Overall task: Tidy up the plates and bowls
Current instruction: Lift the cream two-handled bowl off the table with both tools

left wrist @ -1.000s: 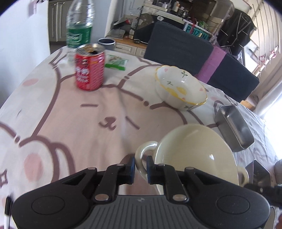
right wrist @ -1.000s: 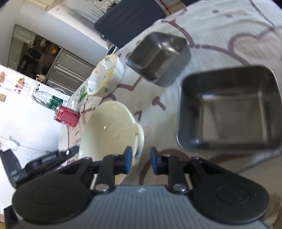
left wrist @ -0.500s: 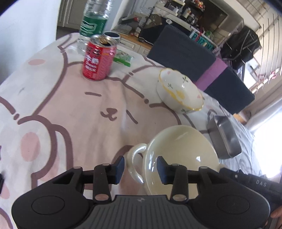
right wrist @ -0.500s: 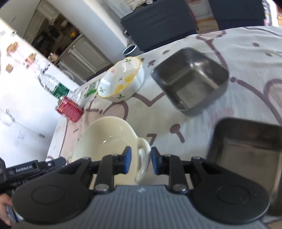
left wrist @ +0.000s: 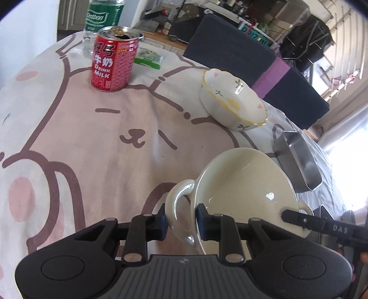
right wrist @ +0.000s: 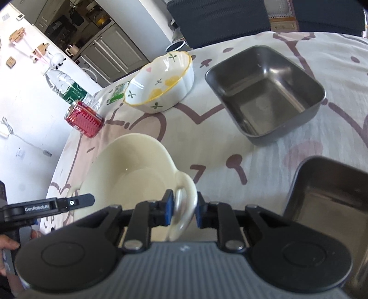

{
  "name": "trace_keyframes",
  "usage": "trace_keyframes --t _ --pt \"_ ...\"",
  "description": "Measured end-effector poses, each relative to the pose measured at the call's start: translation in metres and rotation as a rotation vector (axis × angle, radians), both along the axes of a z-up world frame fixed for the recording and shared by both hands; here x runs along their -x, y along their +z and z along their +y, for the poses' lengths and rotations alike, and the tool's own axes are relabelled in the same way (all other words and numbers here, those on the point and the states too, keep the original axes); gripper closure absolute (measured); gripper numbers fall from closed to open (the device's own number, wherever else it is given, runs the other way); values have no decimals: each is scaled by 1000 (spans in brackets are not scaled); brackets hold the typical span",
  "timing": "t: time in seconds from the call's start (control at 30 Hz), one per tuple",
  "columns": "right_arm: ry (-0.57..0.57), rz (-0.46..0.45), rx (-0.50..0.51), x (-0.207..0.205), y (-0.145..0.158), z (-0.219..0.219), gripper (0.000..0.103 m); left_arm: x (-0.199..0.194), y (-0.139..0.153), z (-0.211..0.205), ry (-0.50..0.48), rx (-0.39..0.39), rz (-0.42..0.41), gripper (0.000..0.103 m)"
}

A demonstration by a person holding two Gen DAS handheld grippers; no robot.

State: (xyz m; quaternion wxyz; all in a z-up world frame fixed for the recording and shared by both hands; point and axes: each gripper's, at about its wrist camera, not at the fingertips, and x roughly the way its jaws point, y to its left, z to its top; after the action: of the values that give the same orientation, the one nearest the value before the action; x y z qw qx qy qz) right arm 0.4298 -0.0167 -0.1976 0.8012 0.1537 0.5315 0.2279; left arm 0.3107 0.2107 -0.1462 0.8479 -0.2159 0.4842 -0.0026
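A cream two-handled bowl (left wrist: pixel 241 184) rests on the bear-print tablecloth (left wrist: pixel 92 138). My left gripper (left wrist: pixel 181 219) is closing, and its pads press on both sides of the bowl's left handle. In the right wrist view the same bowl (right wrist: pixel 128 170) lies to the left. There my right gripper (right wrist: pixel 184 208) is also closing, its blue-edged pads pressed on the other handle. A white scalloped bowl with flower marks (left wrist: pixel 232 101) (right wrist: pixel 161 85) sits further back. A steel tray (right wrist: pixel 264 92) (left wrist: pixel 296 161) stands to its right, and a second steel tray (right wrist: pixel 326 200) lies near my right gripper.
A red milk can (left wrist: pixel 112 66) (right wrist: pixel 85 119) and a water bottle (left wrist: pixel 103 18) stand at the far left of the table, with a green packet (left wrist: pixel 149 58) beside them. A dark chair (left wrist: pixel 230 46) stands behind the table.
The left jaws opened off the cream bowl's handle, then closed back onto it as the gripper sank a little. The right gripper rolled and shifted sideways, keeping the other handle between its pads.
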Motion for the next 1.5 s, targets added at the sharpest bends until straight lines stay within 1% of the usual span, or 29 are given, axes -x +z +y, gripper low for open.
trace_keyframes --t 0.1,0.23,0.37,0.47,0.57,0.67,0.77,0.87,0.97,1.1,1.23,1.33,1.43,1.5 --pt "-4 12 -10 -2 -2 1 81 2 0 0 -24 -6 -17 76" --pt "20 -30 40 0 1 8 80 0 -2 2 -38 10 -26 77" --pt "14 -41 45 0 0 9 80 -2 -6 4 -50 27 -35 77" --pt "9 -36 51 0 0 10 80 -3 -7 4 -52 28 -44 77" --pt "4 -32 56 0 0 10 80 -4 -9 4 -48 22 -71 76" --pt "5 -30 50 -2 0 10 80 -7 -12 7 -37 45 -80 76" --pt "9 -31 53 -2 0 10 80 -9 -14 9 -32 50 -76 69" --pt "11 -31 50 -2 0 10 80 -12 -14 13 -63 58 -63 69" --pt "14 -32 50 -2 -1 9 80 -16 -10 14 -119 42 -46 69" --pt "32 -38 50 -3 -1 10 80 -23 -9 15 -179 26 -46 69" --pt "20 -43 32 -2 -2 8 80 -27 -11 16 -214 49 -49 77" --pt "19 -36 32 -2 -3 8 81 -27 -12 15 -215 51 -50 77" --pt "22 -9 21 -6 -4 7 81 -23 -12 15 -202 64 -63 78" --pt "24 -10 29 -6 -3 9 81 -20 -12 14 -190 67 -66 78"
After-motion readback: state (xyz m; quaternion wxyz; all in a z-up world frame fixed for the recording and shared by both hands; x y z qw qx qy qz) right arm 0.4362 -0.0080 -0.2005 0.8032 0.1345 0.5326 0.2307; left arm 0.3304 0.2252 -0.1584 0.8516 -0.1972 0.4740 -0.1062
